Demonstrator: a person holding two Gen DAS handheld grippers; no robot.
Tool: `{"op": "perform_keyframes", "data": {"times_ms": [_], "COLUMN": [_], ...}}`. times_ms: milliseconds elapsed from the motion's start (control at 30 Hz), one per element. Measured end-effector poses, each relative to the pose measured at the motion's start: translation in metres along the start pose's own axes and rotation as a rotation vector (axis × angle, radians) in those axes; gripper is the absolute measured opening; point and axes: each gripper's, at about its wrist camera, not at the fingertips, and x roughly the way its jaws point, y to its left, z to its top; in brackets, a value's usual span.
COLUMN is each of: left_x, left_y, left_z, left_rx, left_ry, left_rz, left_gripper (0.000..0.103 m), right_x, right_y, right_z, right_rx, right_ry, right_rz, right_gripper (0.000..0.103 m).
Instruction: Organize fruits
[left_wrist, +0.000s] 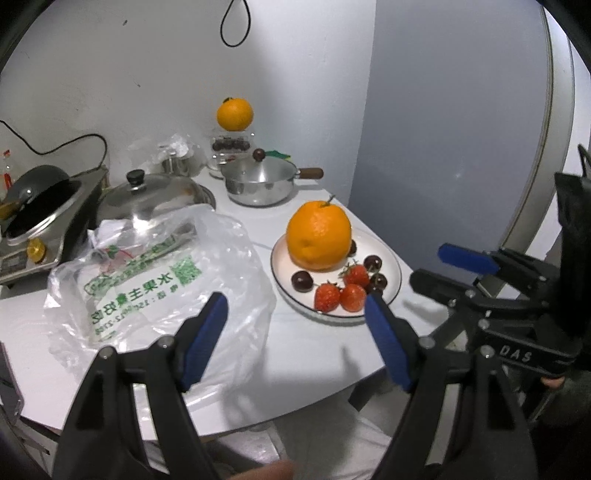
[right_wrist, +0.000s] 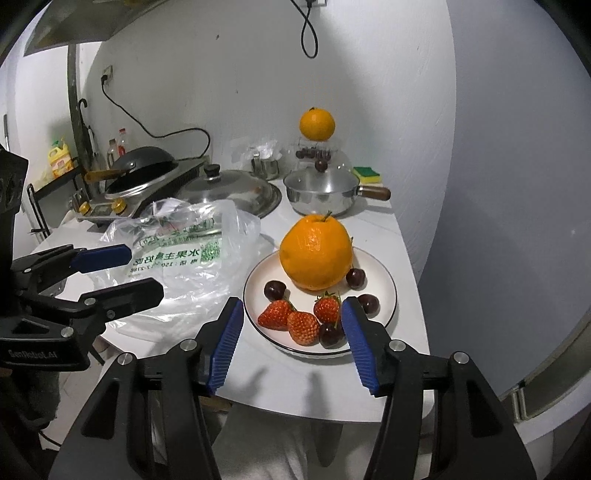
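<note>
A white plate on the white table carries a large orange, three strawberries and several dark cherries. A second orange sits on top of a clear box of cherries by the back wall. My left gripper hovers open over the table's near edge, between the plate and a crumpled plastic bag. My right gripper is open in front of the plate, holding nothing.
Behind the plate stands a steel pot with a wooden handle. A domed steel lid lies beside it, and a black wok sits on a cooker at the left. A yellow-green sponge lies at the back right.
</note>
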Motion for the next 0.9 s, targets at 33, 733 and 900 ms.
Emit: {"op": "perform_keyframes", "data": {"times_ms": [33,733,900], "left_x": [-0.005,-0.068,-0.075], "left_y": [-0.001,-0.008,-0.01], "left_z": [0.0,-0.032,-0.044], "left_rx": [0.006,0.043,0.028], "left_ry": [-0.005,-0.186,-0.19], "left_rz": [0.011,0.081,0.086], "left_gripper": [0.078,0.093,0.093], "right_x": [-0.004,-0.059,-0.062], "right_y": [0.002,0.027,0.034], "right_z": [0.0,-0.027,-0.039], "right_rx": [0.0,-0.011,-0.019], "right_ry": [-0.007,-0.148,-0.147], "right_rz": [-0.005,-0.077,-0.07], "right_gripper": [0.058,0.06,0.06]}}
